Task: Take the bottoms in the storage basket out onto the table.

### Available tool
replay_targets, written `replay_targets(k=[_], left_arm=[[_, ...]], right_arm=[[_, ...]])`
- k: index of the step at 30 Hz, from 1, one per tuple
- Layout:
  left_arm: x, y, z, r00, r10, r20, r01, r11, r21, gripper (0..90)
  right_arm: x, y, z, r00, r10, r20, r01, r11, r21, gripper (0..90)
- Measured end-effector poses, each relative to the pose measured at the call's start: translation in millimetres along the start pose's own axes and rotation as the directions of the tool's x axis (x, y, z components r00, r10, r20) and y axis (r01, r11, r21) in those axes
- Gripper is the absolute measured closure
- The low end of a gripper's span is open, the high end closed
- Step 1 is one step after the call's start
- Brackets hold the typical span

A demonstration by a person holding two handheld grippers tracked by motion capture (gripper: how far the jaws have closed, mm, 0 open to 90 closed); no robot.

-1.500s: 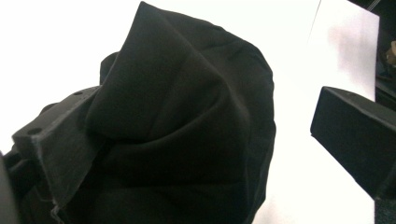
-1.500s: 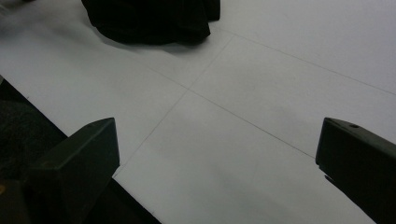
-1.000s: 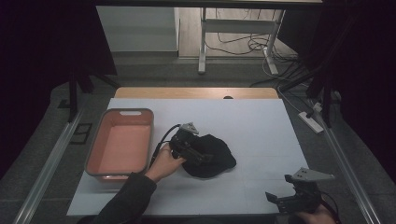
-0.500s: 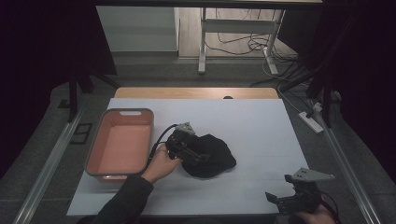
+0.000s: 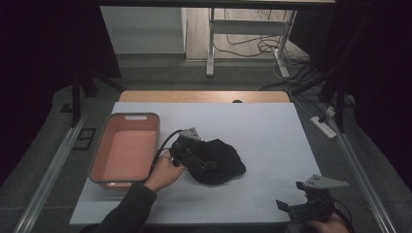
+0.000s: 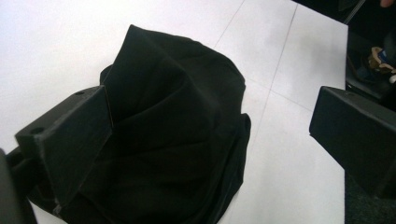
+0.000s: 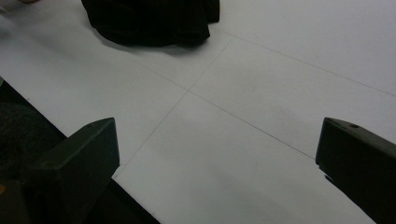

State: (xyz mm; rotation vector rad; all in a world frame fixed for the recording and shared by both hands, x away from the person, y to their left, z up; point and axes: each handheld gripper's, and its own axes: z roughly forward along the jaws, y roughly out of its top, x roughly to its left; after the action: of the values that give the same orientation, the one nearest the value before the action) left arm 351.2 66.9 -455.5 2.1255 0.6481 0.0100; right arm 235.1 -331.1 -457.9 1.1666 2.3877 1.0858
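High view: we see the black cloth (image 5: pixel 217 162) bunched at the table's centre, just right of the pink tray (image 5: pixel 125 148). The left gripper (image 5: pixel 194 160) lies over the cloth's left edge, its jaws pointing toward 4 o'clock; the left hand (image 5: pixel 165 170) comes in from 7 o'clock with the forearm angled up across the table. The right gripper (image 5: pixel 296 209) hangs at the near right edge, well apart from the cloth, so we judge the left hand the nearer one.

Left gripper view: we look along jaws spread wide. The cloth (image 6: pixel 177 140) sits between them toward 11 o'clock, touching the inner face of the left-hand jaw; the other jaw stands clear of it over bare table. Nothing is clamped yet. We judge that closing would catch the near fold.

Right gripper view: we find the jaws wide apart with nothing between them, over the white table (image 7: pixel 261 107); the cloth (image 7: pixel 149 21) lies ahead at 11 o'clock.
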Motion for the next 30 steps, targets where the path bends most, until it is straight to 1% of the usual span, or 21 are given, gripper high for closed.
replay_targets(k=[7, 11, 14, 21, 26, 30], left_arm=[[-2.1, -1.2, -6.3, 0.9997, 0.017, 0.016, -0.017, 0.9995, -0.027, 0.9], [-4.2, -2.1, -8.5, 0.9993, 0.037, 0.011, -0.037, 0.9989, -0.028, 0.7], [-5.3, -2.5, -10.0, 0.9990, 0.043, 0.015, -0.042, 0.9987, -0.027, 0.6], [-8.3, -2.3, -16.3, 0.9994, 0.022, 0.027, -0.021, 0.9988, -0.044, 0.3], [-9.8, -4.5, -19.6, 0.9994, 0.016, 0.030, -0.015, 0.9988, -0.046, 0.0], [-10.4, -6.0, -22.2, 0.9996, 0.001, 0.029, 0.001, 0.9990, -0.044, 0.0]], right_arm=[[-0.1, -0.1, 0.0, 1.0000, 0.000, 0.000, 0.000, 1.000, 0.000, 0.0], [-0.1, -0.1, -0.1, 1.0000, 0.000, 0.000, 0.000, 1.000, 0.000, 0.0], [0.0, 0.0, 0.0, 1.0000, 0.000, 0.000, 0.000, 1.000, 0.000, 0.0], [-0.2, -0.1, -0.1, 1.0000, 0.000, 0.001, 0.000, 1.000, -0.001, 0.0], [0.0, 0.0, -0.1, 1.0000, 0.001, 0.001, -0.001, 1.000, -0.002, 0.0], [-0.2, 0.0, -0.2, 1.0000, 0.001, 0.000, -0.001, 1.000, -0.002, 0.0]])
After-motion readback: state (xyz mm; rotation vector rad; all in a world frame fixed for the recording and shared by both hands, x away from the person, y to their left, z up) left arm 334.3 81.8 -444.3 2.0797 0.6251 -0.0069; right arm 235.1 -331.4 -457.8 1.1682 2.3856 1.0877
